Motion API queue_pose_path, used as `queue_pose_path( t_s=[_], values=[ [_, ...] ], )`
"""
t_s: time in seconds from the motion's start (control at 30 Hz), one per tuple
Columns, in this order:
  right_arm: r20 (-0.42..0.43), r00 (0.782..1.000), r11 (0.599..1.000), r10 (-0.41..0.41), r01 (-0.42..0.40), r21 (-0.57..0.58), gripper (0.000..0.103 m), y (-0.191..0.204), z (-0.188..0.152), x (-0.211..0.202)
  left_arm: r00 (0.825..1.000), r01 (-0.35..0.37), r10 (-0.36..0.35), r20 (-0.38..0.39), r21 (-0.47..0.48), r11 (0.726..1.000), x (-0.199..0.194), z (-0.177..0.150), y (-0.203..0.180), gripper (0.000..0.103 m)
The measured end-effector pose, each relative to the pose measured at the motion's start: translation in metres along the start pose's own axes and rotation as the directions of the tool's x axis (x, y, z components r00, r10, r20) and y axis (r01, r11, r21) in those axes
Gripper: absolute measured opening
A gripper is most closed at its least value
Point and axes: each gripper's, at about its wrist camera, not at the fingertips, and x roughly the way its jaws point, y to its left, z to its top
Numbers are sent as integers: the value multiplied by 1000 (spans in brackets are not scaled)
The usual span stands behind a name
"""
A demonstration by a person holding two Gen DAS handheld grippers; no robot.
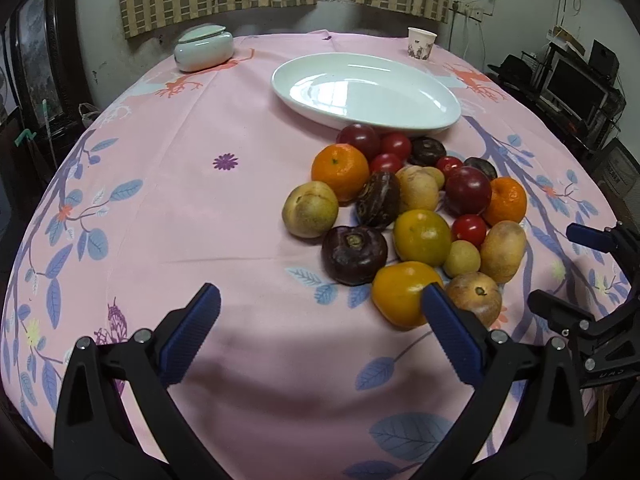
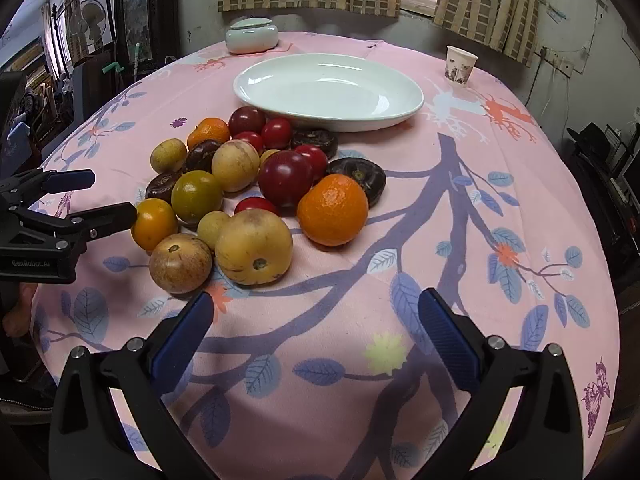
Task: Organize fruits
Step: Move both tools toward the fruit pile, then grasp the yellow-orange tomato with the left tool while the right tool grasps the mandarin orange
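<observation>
Left gripper (image 1: 320, 300) spread wide, empty, just above the tablecloth (image 1: 180, 200). Right gripper (image 2: 312, 308) likewise spread, empty. Fruits (image 1: 400, 208) piled on the cloth just in front of the white plate (image 1: 288, 80); none on it.

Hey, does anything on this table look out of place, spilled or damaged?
Nothing is spilled or visibly broken. The one odd thing: the white plate holds nothing, while all the fruit lies in a loose pile on the pink tablecloth just in front of it. The lidded jar and paper cup stand upright.
</observation>
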Motion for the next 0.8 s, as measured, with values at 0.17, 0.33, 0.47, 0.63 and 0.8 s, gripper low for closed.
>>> queue_pose_path(
  t_s=[0.17,0.33,0.47,0.63,0.8],
  values=[
    [-4,1000,1000,28,-28,13,102,0,1,4,998,64,-62,-21,80,995,4,-1,-21,101],
    [7,995,994,95,-95,46,102,-6,2,0,991,134,-136,8,92,987,7,-4,-24,83],
    [7,995,994,96,-96,46,102,-5,2,0,964,259,-260,-50,-28,965,18,0,-7,68],
    [6,995,994,98,-98,45,102,-6,1,0,928,344,-359,-94,-146,927,25,-2,14,68],
    [-5,996,995,89,-89,40,102,-3,2,4,943,307,-319,-92,-121,944,28,0,2,70]
  ],
)
